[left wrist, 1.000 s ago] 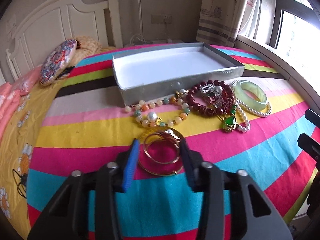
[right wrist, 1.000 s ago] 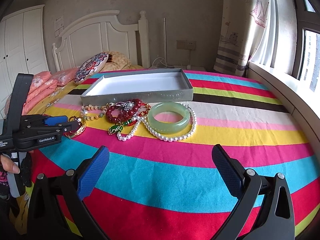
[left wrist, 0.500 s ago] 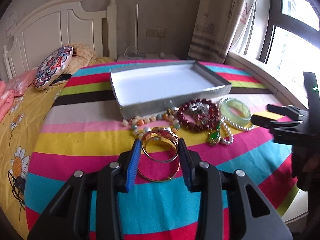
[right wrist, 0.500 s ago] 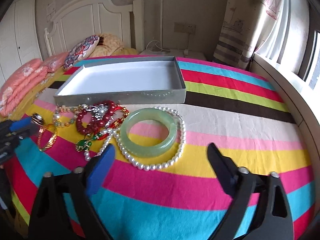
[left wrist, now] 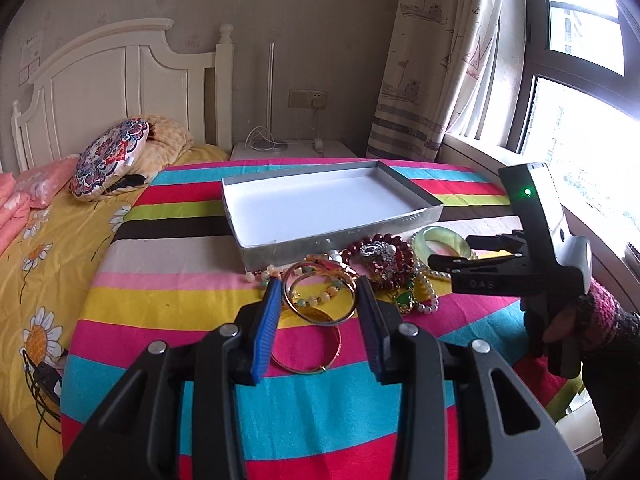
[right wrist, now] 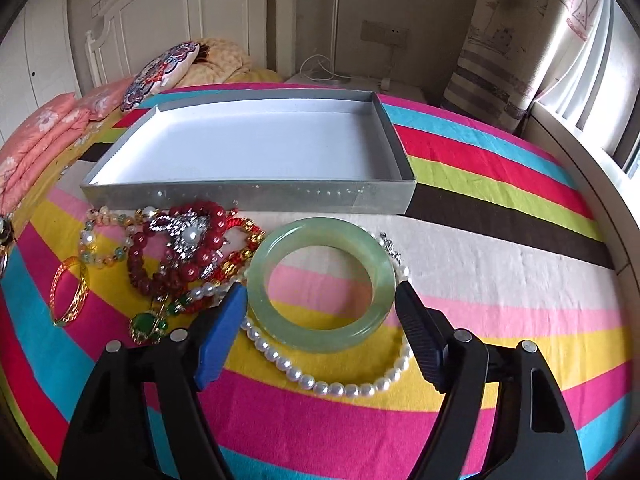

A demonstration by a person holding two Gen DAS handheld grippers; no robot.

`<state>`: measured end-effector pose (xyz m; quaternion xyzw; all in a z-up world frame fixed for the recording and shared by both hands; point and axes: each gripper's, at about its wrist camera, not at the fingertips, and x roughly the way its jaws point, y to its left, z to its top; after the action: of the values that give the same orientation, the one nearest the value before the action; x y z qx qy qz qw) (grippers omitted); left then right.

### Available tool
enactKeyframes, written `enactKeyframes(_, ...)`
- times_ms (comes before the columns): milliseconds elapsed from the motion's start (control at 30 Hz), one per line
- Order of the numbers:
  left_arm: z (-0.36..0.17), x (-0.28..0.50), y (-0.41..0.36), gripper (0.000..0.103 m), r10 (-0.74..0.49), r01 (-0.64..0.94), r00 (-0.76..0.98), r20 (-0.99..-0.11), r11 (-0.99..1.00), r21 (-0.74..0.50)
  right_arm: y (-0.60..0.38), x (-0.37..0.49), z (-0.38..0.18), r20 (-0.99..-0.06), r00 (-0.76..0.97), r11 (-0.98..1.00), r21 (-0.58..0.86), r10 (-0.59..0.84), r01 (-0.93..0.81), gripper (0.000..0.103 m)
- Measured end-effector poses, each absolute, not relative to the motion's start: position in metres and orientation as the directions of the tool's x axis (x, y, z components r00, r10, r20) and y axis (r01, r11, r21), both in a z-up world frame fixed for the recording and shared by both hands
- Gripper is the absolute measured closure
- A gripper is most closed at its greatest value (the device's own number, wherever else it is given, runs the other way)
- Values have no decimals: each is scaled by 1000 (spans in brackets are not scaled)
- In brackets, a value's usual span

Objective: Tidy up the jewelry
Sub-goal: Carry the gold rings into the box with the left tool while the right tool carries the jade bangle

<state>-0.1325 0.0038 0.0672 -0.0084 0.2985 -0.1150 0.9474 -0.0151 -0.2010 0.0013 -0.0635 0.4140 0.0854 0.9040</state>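
Jade bangle point(right wrist: 320, 286) flat on bed point(right wrist: 480, 248), between closing jaws of right hand-held gripper point(right wrist: 320, 304), untouched. Left hand-held gripper point(left wrist: 318, 306) narrow, clamped on gold bangle point(left wrist: 320, 296). Farther off, gray box point(right wrist: 248, 196).

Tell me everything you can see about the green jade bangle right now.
The green jade bangle is a thick, smooth, translucent pale-green ring, looking like polished stone. It lies flat on the striped bedspread, in front of the grey tray, ringed by the pearl necklace. The right gripper straddles it, its closing fingers either side, not yet pressing it.
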Motion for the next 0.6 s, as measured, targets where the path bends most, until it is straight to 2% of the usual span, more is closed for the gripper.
enactKeyframes(67, 65, -131, 3, 66, -227, 216, 791, -569, 972, -87, -201, -6, -5, -785, 611, 979, -32, 101, -203, 27)
enactKeyframes(267, 59, -125, 3, 66, -228, 214, 783, -579, 972, -93, -204, -8, -3, -773, 622, 978, -10, 126, -210, 27)
enactKeyframes(500, 55, -114, 5, 66, -233, 211, 771, -593, 972, -108, -231, -23, 14, -673, 698, 969, 137, 244, -207, 27)
enactKeyframes(600, 53, -100, 5, 66, -237, 208, 758, -608, 971, -119, -232, -23, 20, -661, 706, 966, 138, 253, -218, 27)
